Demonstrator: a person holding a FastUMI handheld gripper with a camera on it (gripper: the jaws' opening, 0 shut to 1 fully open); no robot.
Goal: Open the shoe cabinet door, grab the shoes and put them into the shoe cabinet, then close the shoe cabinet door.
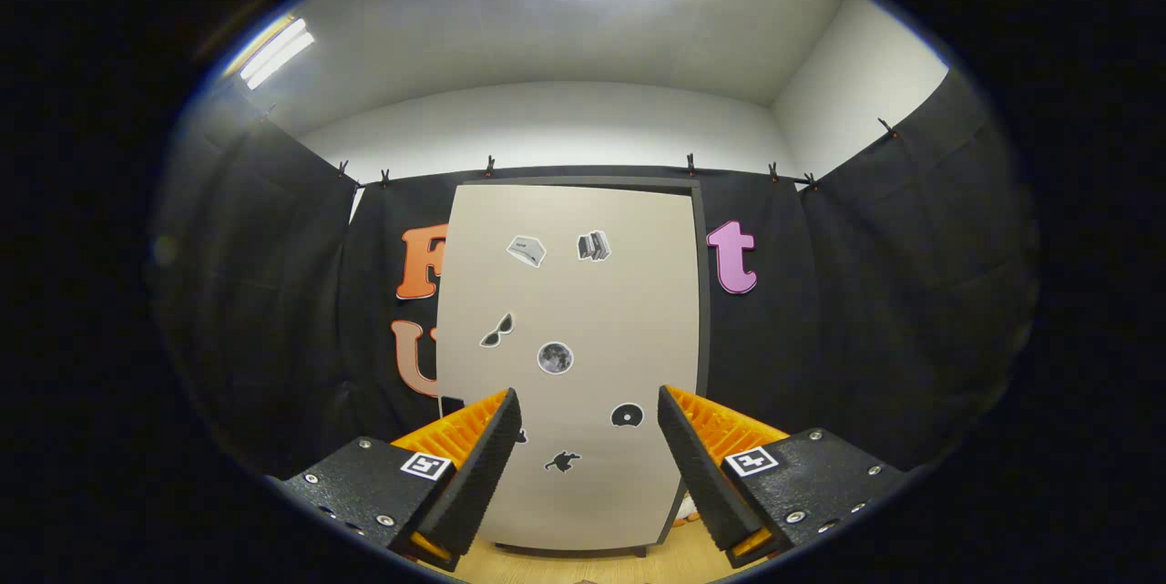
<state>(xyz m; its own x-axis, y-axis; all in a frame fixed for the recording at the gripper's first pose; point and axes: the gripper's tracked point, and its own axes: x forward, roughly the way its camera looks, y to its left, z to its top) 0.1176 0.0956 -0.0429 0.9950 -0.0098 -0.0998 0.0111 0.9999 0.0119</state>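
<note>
Shoe cabinet (569,365) stands upright ahead of the tongs (589,415), its long axis vertical, its pale door (583,311) shut and facing the camera squarely, with a dark frame edge showing along the top and right side. It stands on a wooden floor (583,566) against the black cloth wall (874,311). Small stickers (555,357) dot the door's face. The tongs are spread wide apart with nothing between them, fingers (487,461) pointing at the door's lower half.
</note>
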